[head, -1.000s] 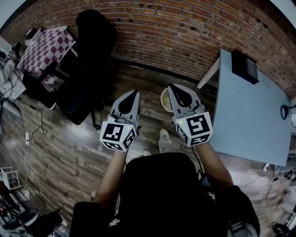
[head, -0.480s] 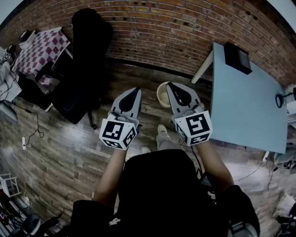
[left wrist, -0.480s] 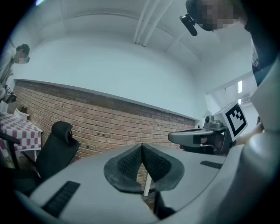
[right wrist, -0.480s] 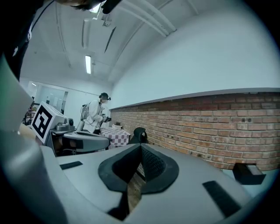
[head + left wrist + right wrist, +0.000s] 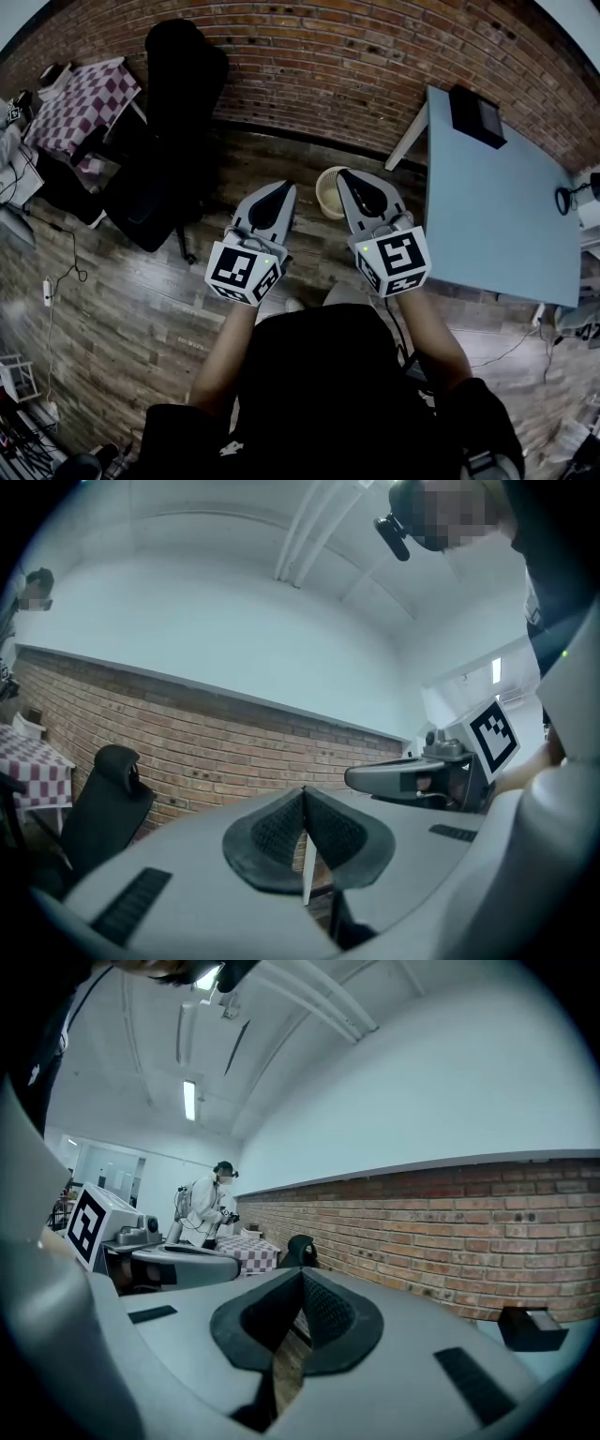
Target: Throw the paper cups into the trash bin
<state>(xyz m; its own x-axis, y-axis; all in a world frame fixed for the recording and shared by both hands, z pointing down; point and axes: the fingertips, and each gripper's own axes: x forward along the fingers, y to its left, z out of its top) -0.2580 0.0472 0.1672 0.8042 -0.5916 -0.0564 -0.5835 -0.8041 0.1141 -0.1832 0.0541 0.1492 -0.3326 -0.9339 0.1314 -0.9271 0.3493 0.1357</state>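
Grippers held level side by side, left gripper point(image 5: 280, 187), right gripper point(image 5: 342, 173), both closed, empty.

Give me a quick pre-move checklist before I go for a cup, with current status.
1. Left tool empty: ok, shut on nothing.
2. Right tool empty: ok, shut on nothing.
3. Jaws open for grasping: not ok, both shut.
4. Trash bin located: ok, ahead by the brick wall.
5. Paper cup in sight: not ok, none visible.
6. Bin contents: cannot tell.
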